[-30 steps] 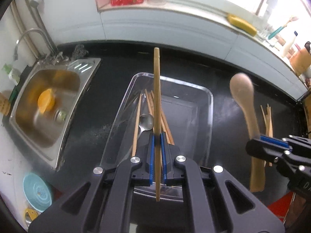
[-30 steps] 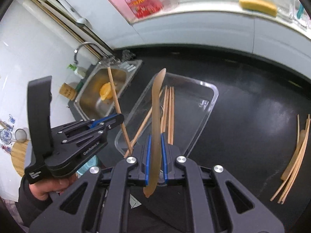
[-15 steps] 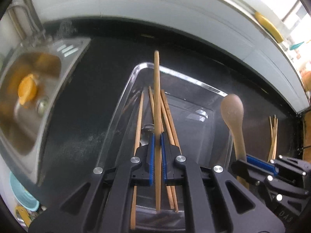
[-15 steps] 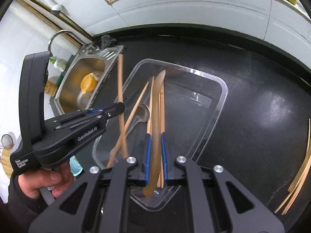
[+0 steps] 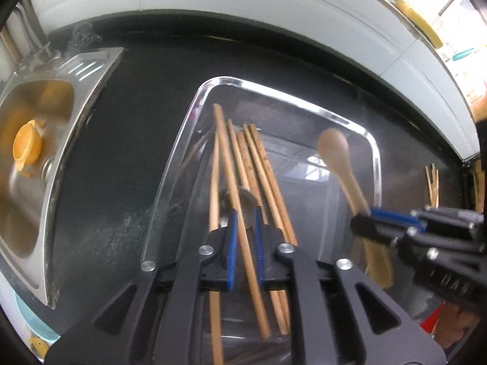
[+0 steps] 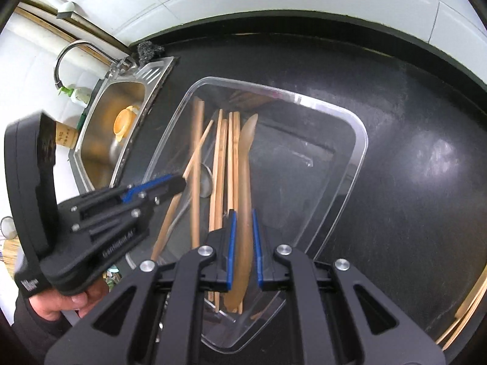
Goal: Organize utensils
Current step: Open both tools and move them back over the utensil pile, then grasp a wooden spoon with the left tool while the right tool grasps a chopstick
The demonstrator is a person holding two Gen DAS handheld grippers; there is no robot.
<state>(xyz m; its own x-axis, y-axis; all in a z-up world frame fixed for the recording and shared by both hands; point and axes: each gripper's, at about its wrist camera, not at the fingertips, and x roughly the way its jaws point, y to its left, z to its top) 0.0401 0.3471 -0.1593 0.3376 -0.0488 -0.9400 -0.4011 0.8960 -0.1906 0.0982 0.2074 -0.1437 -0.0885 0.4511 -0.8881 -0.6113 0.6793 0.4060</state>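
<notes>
A clear plastic tray (image 5: pixel 376 164) (image 6: pixel 359 140) lies on the black counter and holds several wooden chopsticks (image 5: pixel 258 167) and a metal spoon (image 6: pixel 206 179). My left gripper (image 5: pixel 243 222) hangs over the tray with its jaws parted. A chopstick (image 5: pixel 234 188) lies tilted between its pads, loose. My left gripper also shows in the right wrist view (image 6: pixel 170 184). My right gripper (image 6: pixel 242 228) is shut on a wooden spoon (image 6: pixel 245 188) and holds it low over the tray. The wooden spoon also shows in the left wrist view (image 5: pixel 338 158).
A steel sink (image 5: pixel 36 140) with an orange object (image 5: pixel 26 147) lies left of the tray. More chopsticks (image 5: pixel 432 182) lie on the counter at the right. A white tiled wall runs along the back.
Both grippers have dropped lower over the tray. My left gripper has opened, and its chopstick has tipped from straight to slanted. The wooden spoon has come down into the tray's right half.
</notes>
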